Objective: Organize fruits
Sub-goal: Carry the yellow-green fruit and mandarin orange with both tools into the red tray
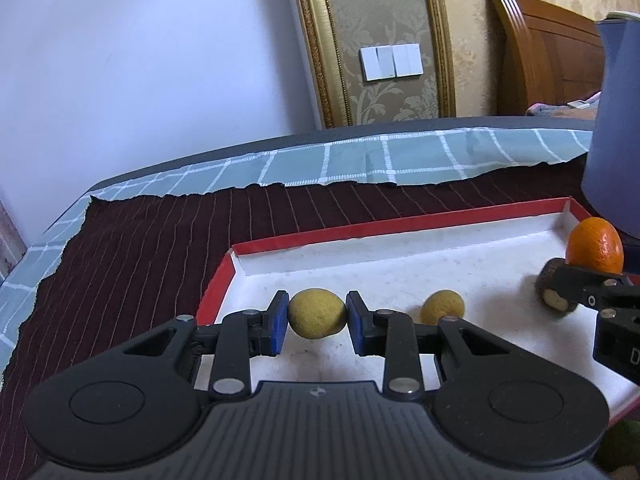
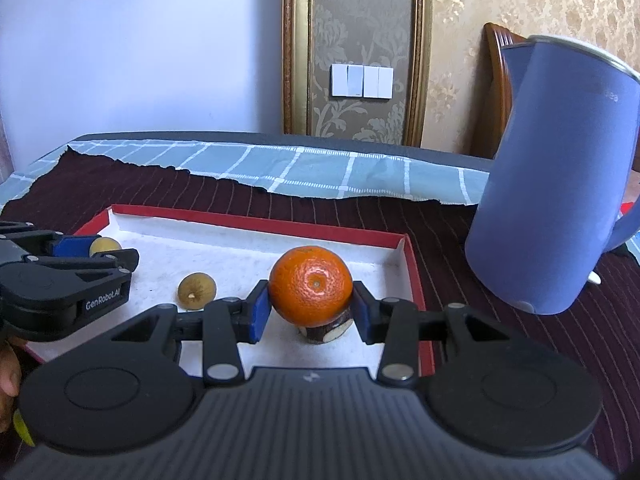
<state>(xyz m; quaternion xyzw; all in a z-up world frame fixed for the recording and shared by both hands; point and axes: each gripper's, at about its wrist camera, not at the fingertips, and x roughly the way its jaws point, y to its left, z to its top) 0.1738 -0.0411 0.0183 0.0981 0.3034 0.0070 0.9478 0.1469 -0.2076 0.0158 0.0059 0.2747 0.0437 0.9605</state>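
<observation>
While both grippers hang over the tray:
Left gripper [image 1: 317, 320]: clamped on a yellow fruit [image 1: 317, 313].
Right gripper [image 2: 311, 307]: clamped on an orange [image 2: 311, 285].
Tray [image 1: 400, 225]: red-rimmed, white inside; holds a second yellow fruit [image 1: 442, 306] and a brown piece [image 2: 322, 333] under the orange.
Blue kettle [image 2: 548, 184]: stands beside the tray.

**Left gripper clamps a yellow fruit over the tray**

The left gripper [image 1: 317, 320] holds a small yellow fruit [image 1: 317, 319] between its blue pads above the red-rimmed white tray [image 1: 360, 226]. A second yellow fruit [image 1: 442, 307] lies just to its right. Far right, the right gripper [image 1: 592, 276] carries an orange [image 1: 595, 248] beside a brown fruit [image 1: 554, 300], near a blue jug [image 1: 616, 128].
</observation>
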